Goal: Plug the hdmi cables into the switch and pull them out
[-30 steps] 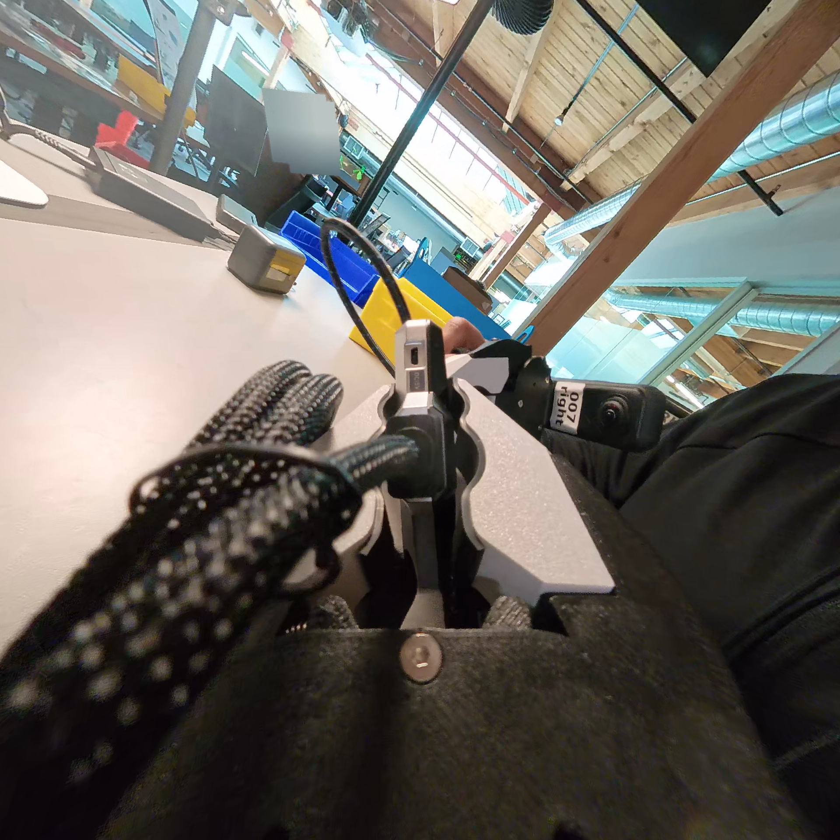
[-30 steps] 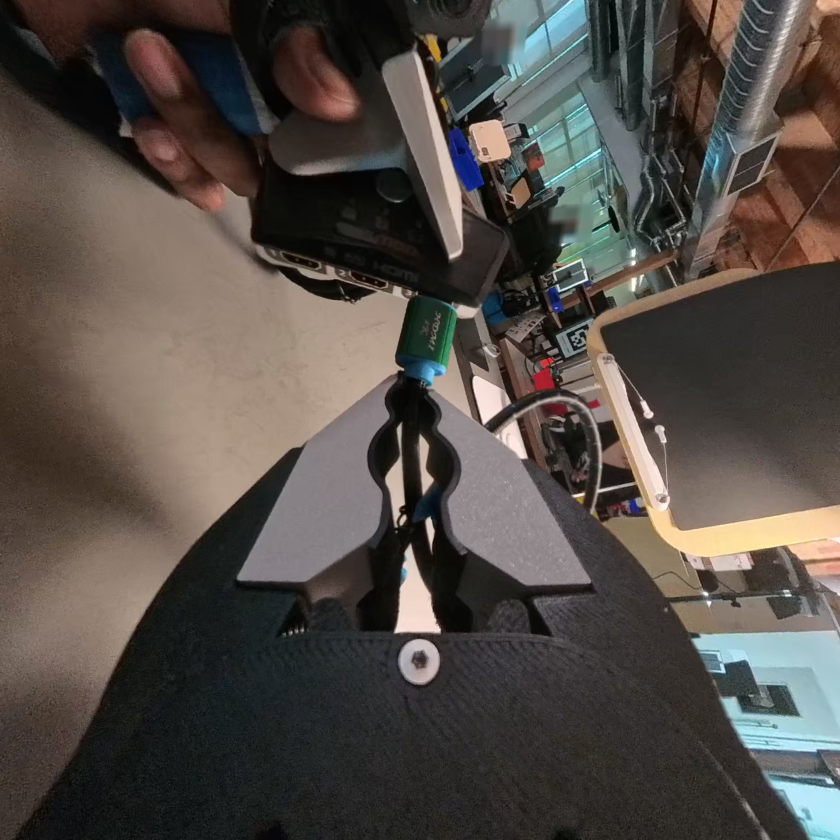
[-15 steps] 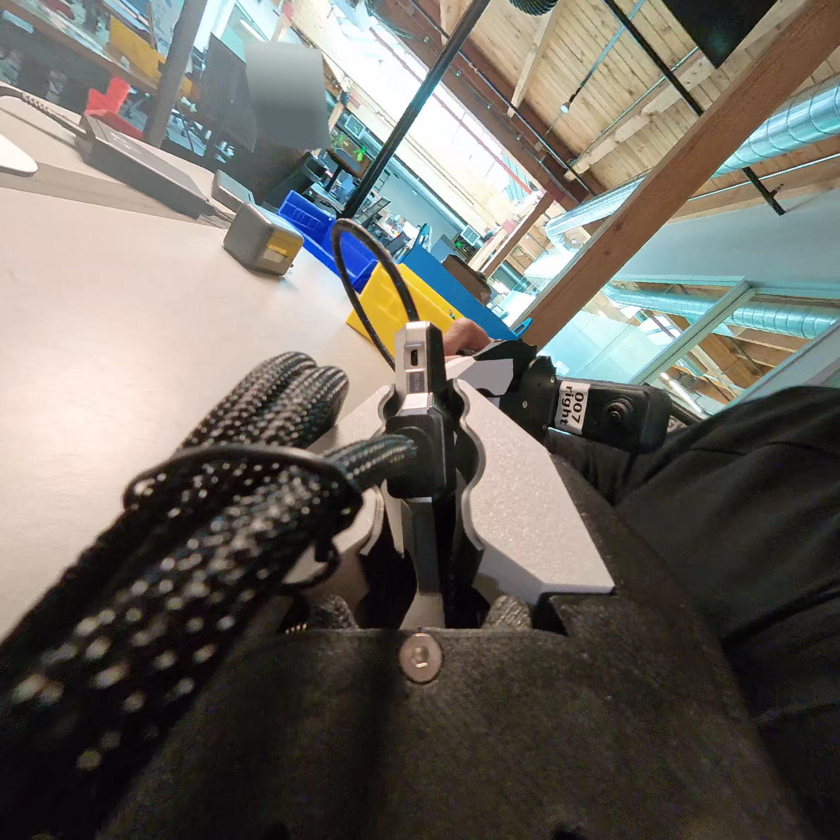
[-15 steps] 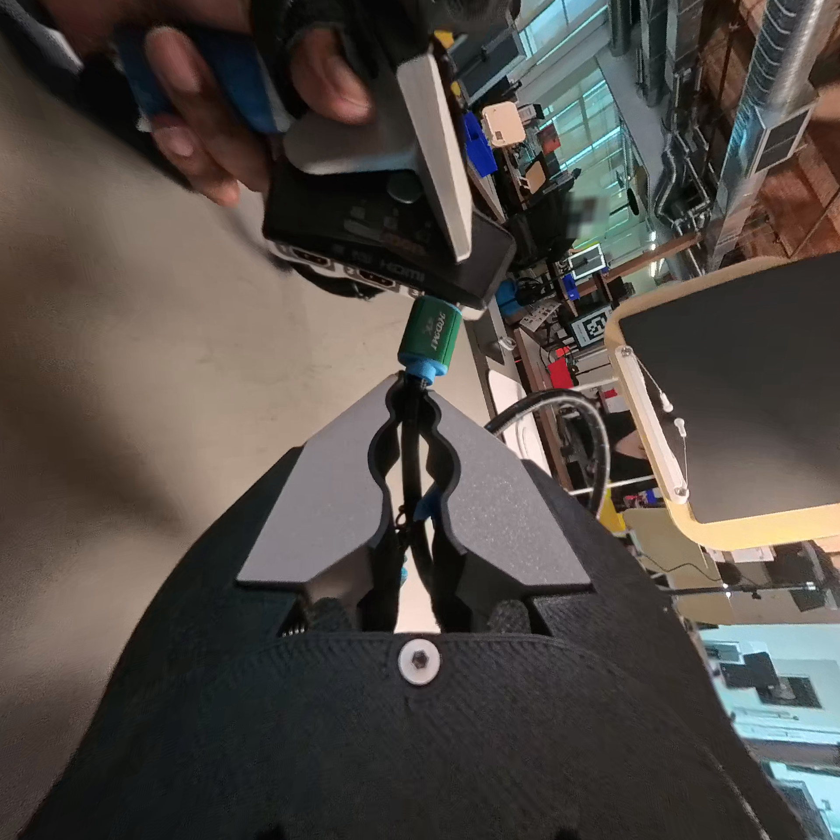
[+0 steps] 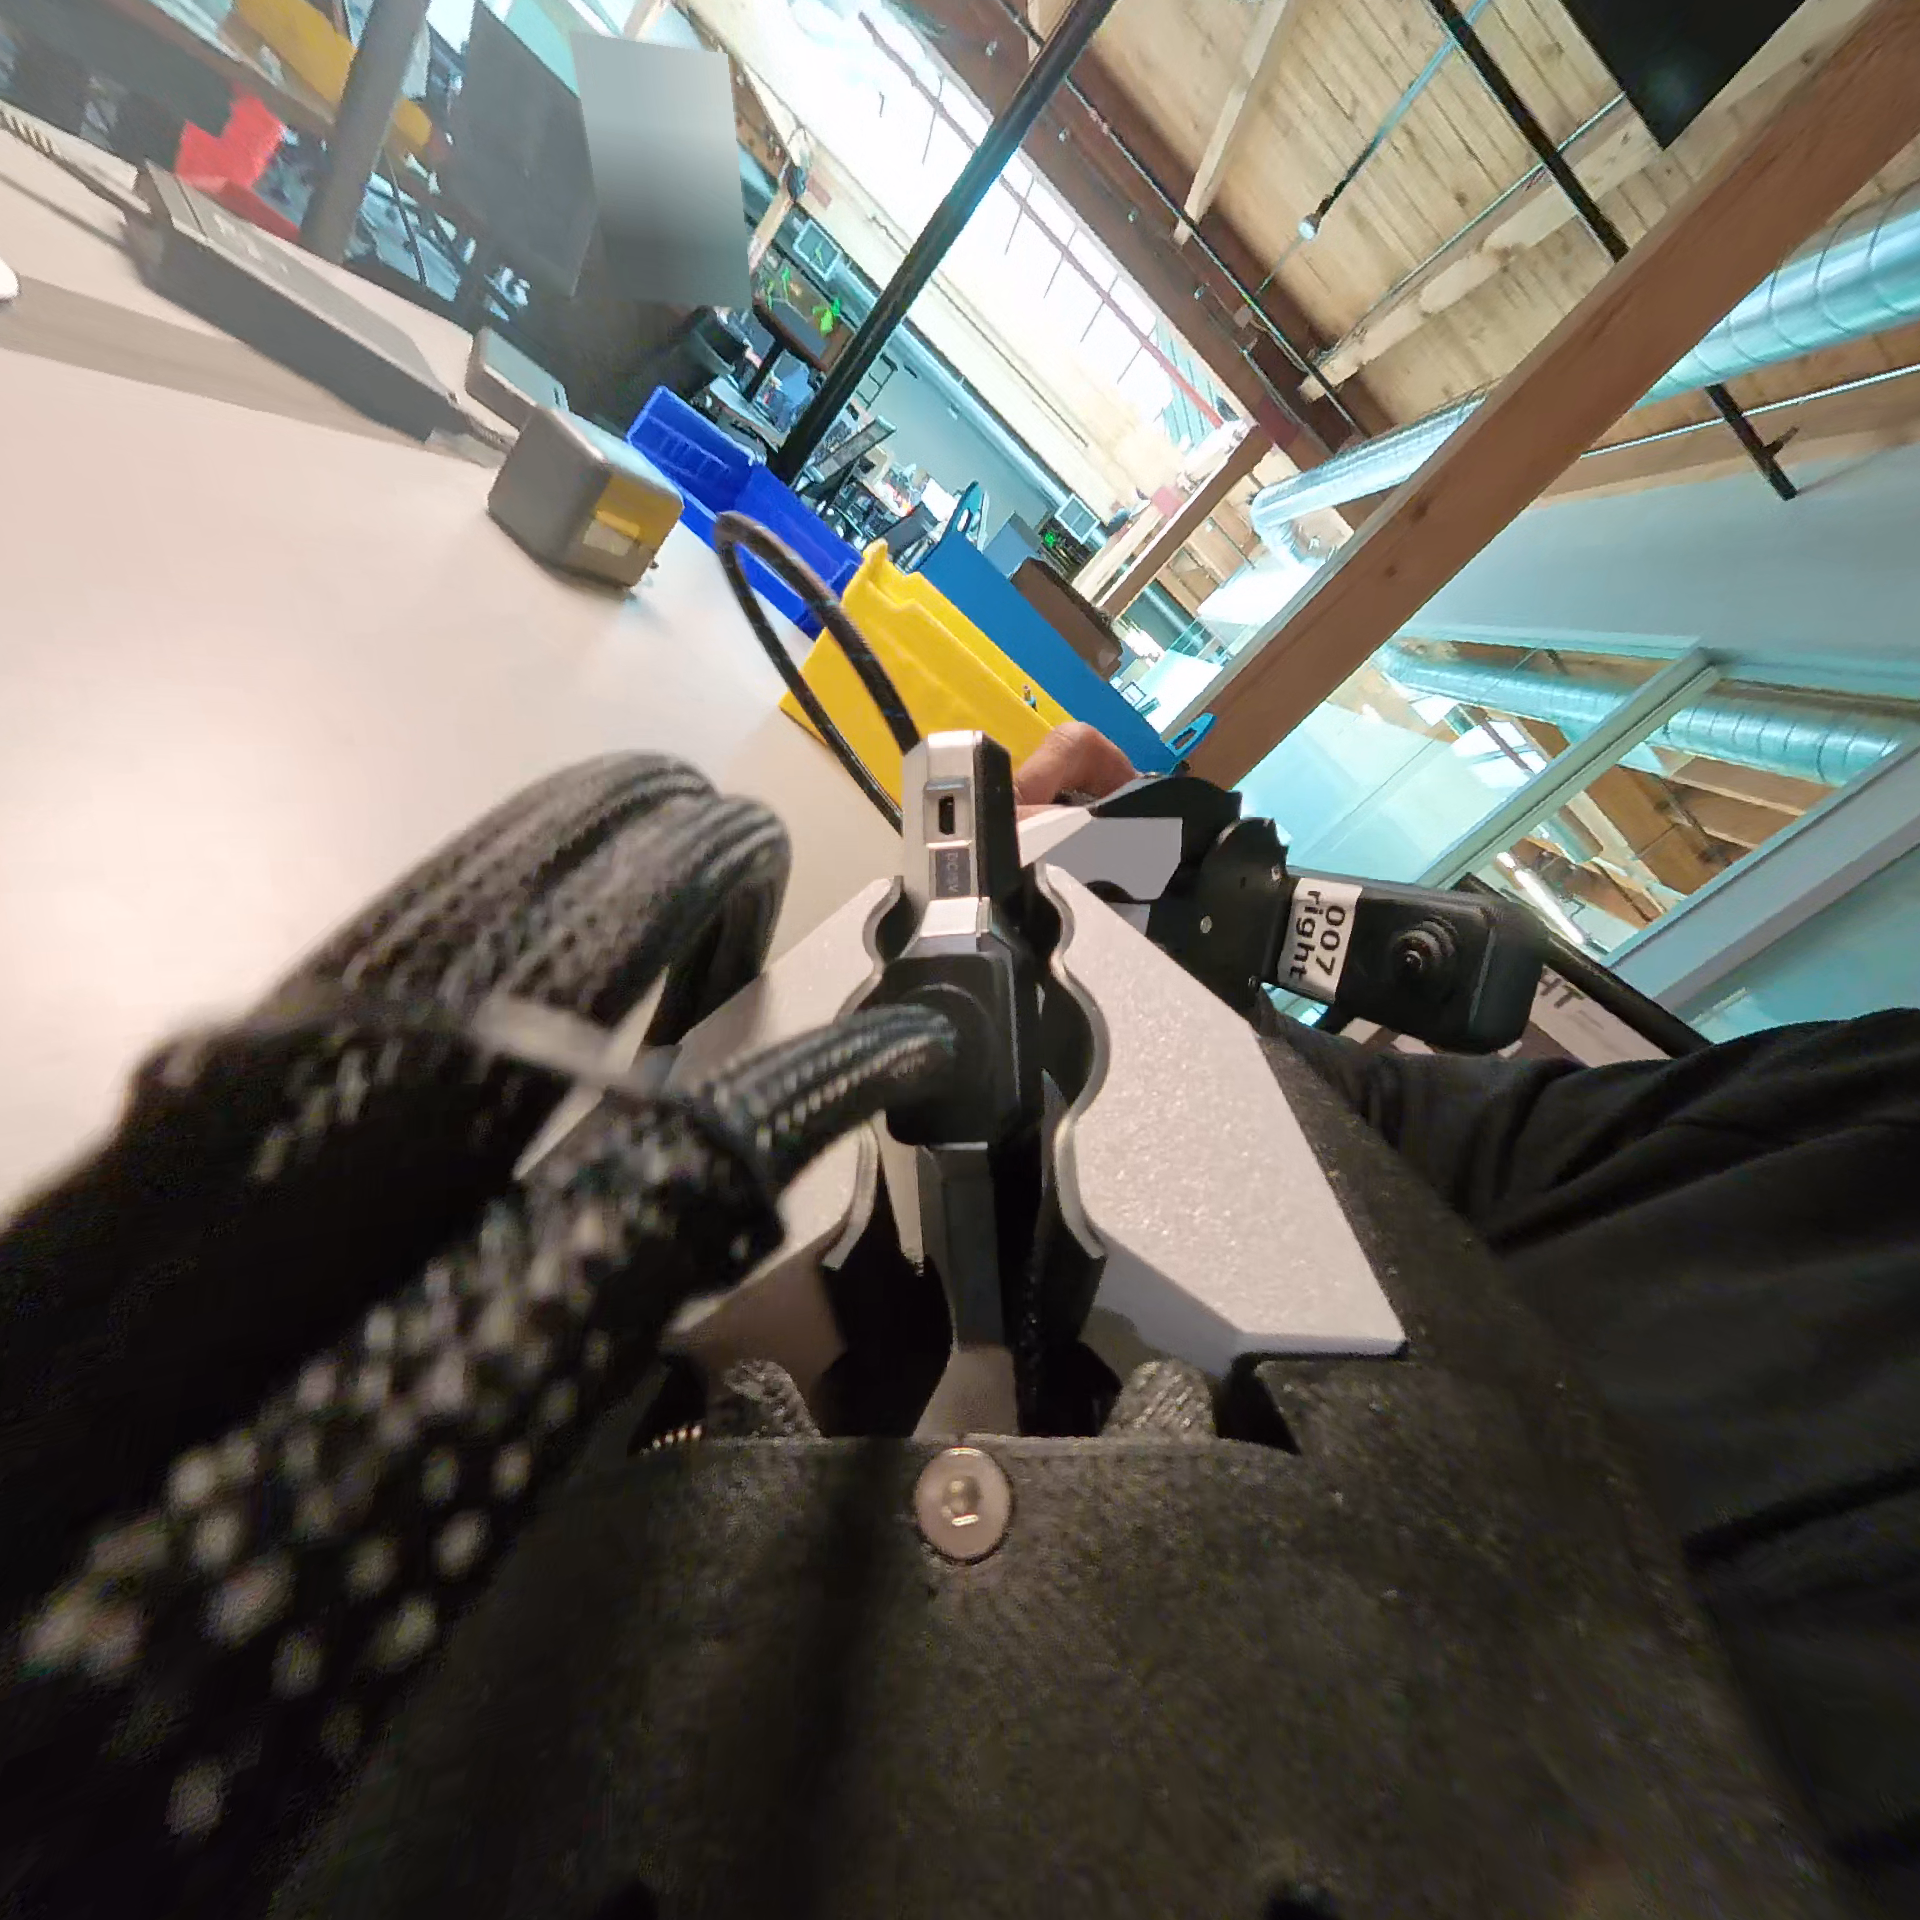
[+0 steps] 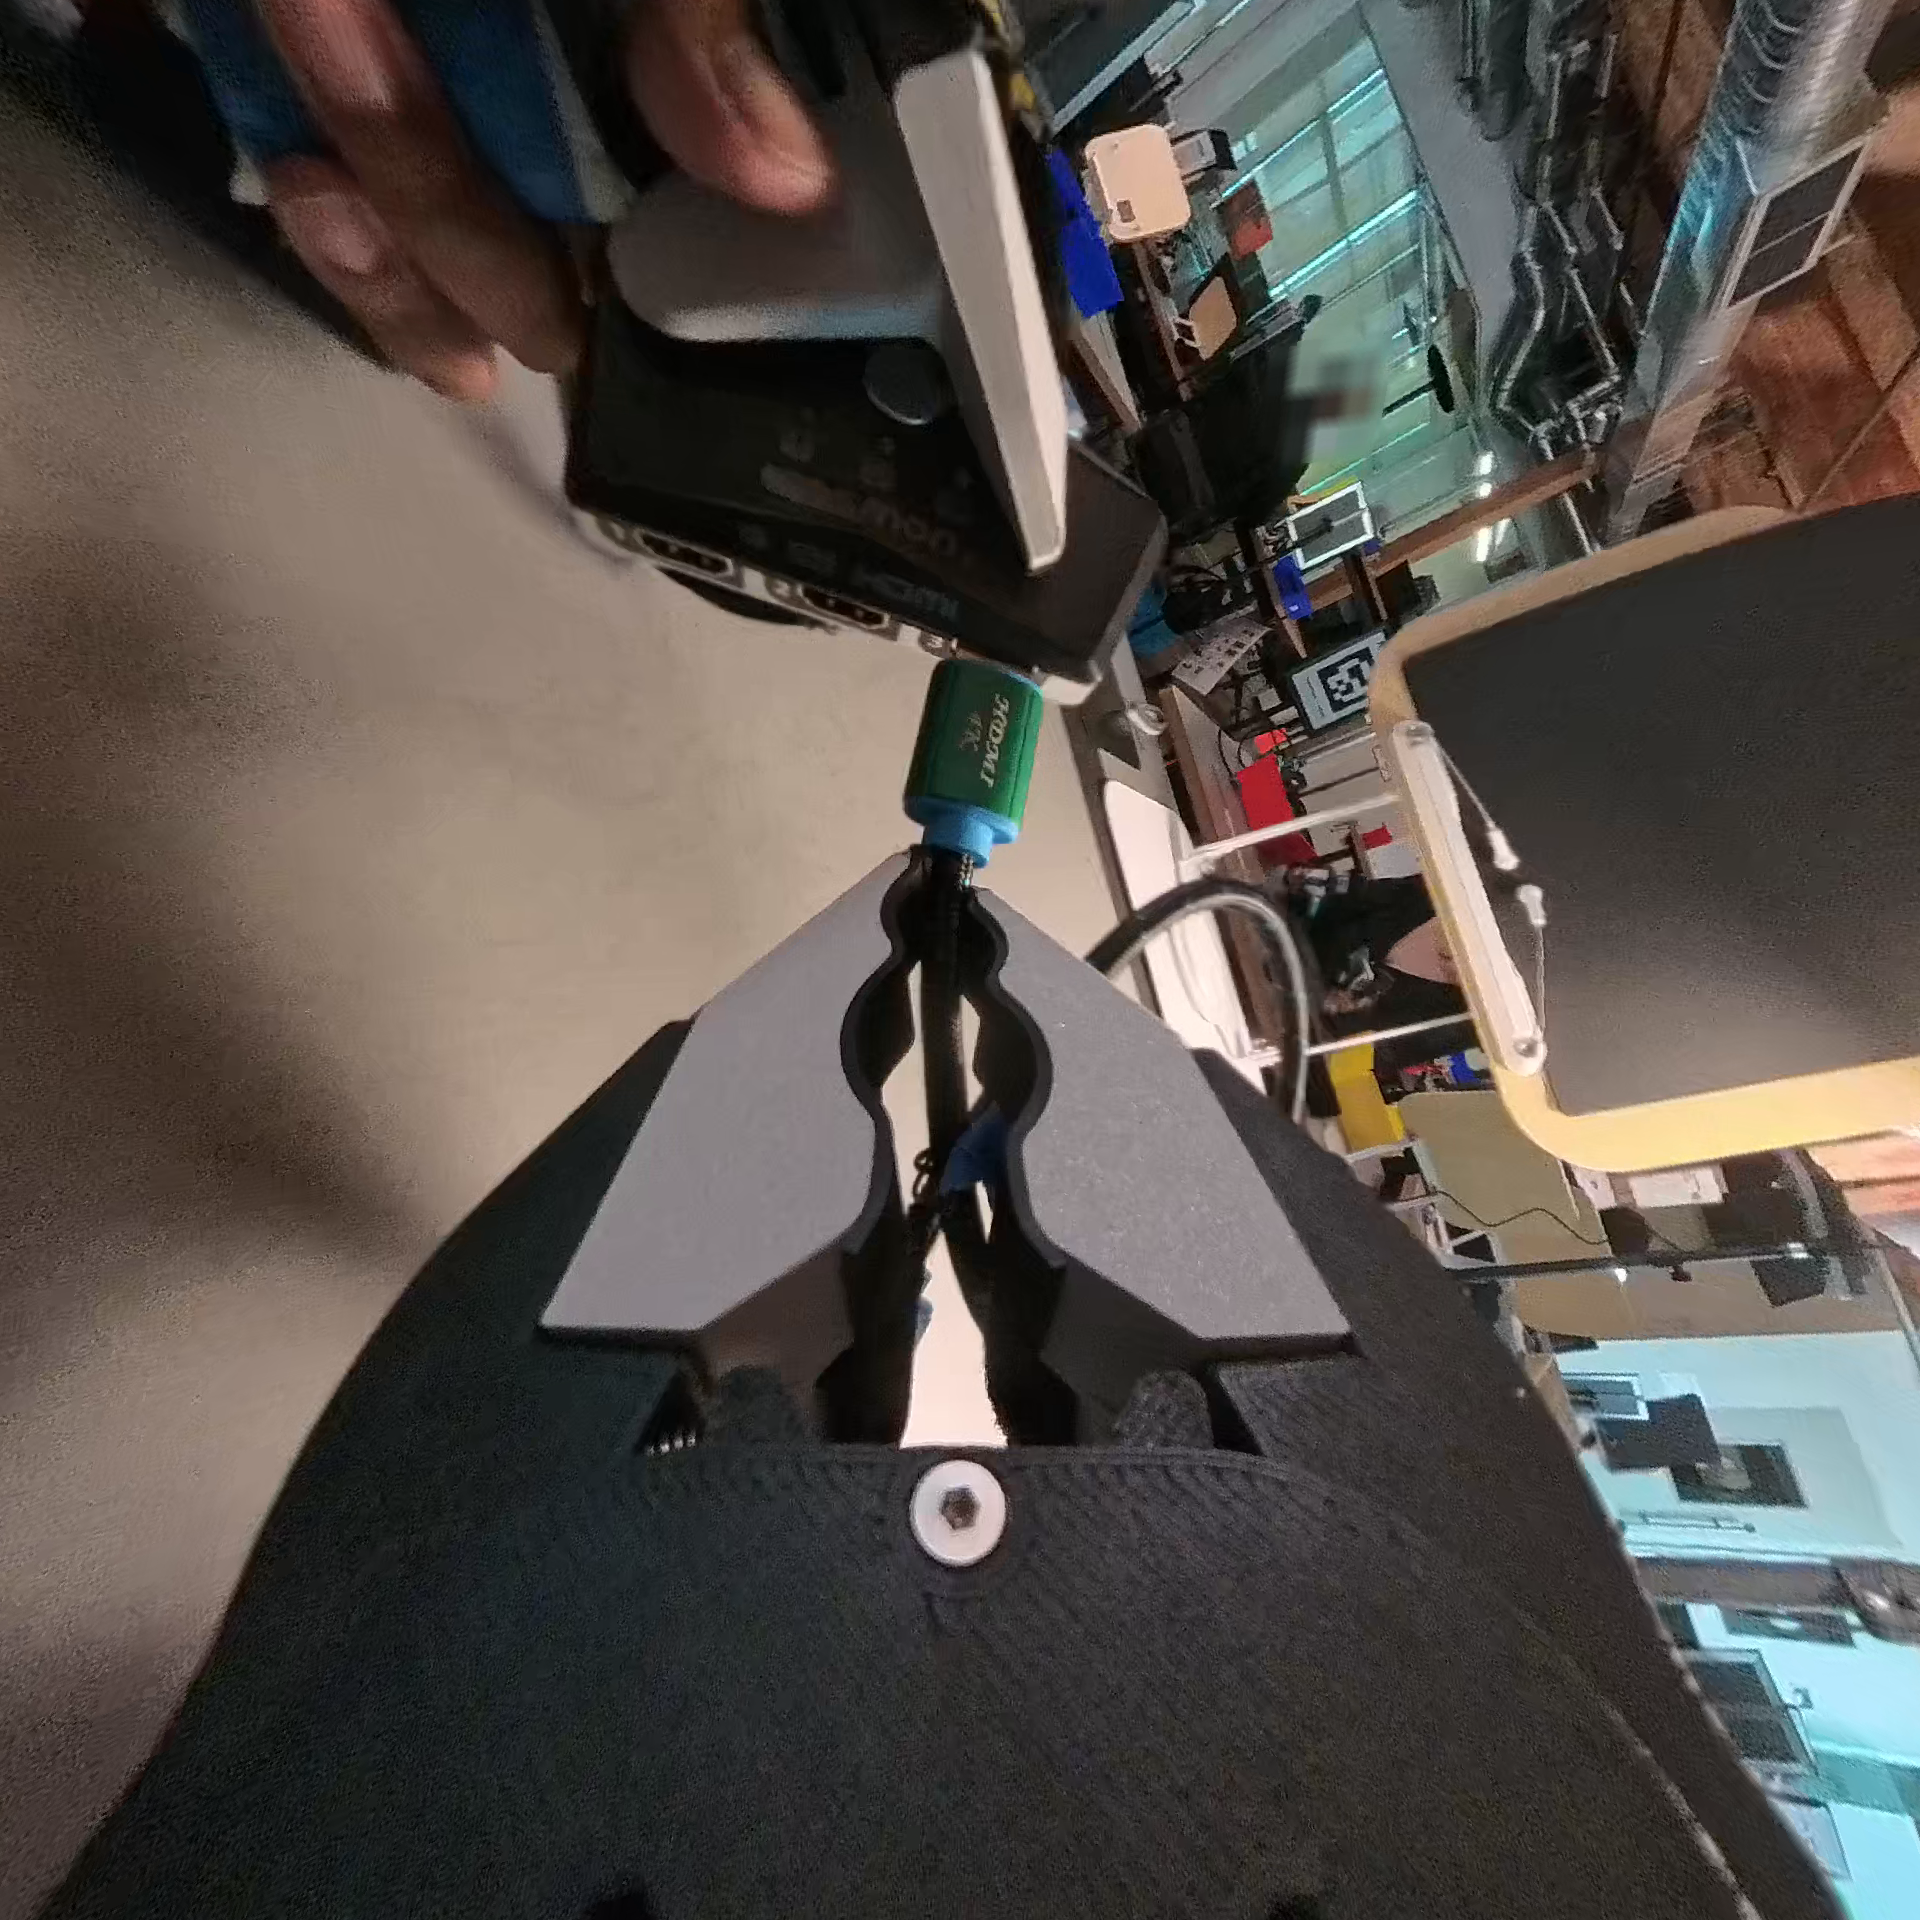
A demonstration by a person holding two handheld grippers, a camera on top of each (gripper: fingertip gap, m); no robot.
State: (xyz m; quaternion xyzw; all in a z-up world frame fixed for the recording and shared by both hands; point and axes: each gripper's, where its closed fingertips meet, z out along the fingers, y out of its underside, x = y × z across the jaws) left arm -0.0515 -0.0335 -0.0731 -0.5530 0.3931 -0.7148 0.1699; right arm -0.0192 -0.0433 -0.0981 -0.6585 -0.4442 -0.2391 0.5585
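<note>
Green-shelled HDMI plug (image 6: 971, 750) sits at the end port of the black switch (image 6: 831, 499), its nose touching or just inside; seating depth cannot be told. Right gripper (image 6: 940, 883) is closed down on the thin cable (image 6: 948, 1049) just behind the plug, not on the shell. Left gripper (image 5: 961, 914) is clamped on the switch (image 5: 951, 831), held edge-on above the grey table (image 5: 260, 675), with a braided cable (image 5: 810, 1081) already plugged into the switch's near side.

Judged step: seating or drawing the green plug. Keep the cable in line with the port, move straight, no sideways bend; gripping the cord risks slip, so the left should brace firmly.

Counts: one switch, two cables visible, two empty ports beside the green plug, two grippers, one hand (image 6: 436, 208) behind the switch.
</note>
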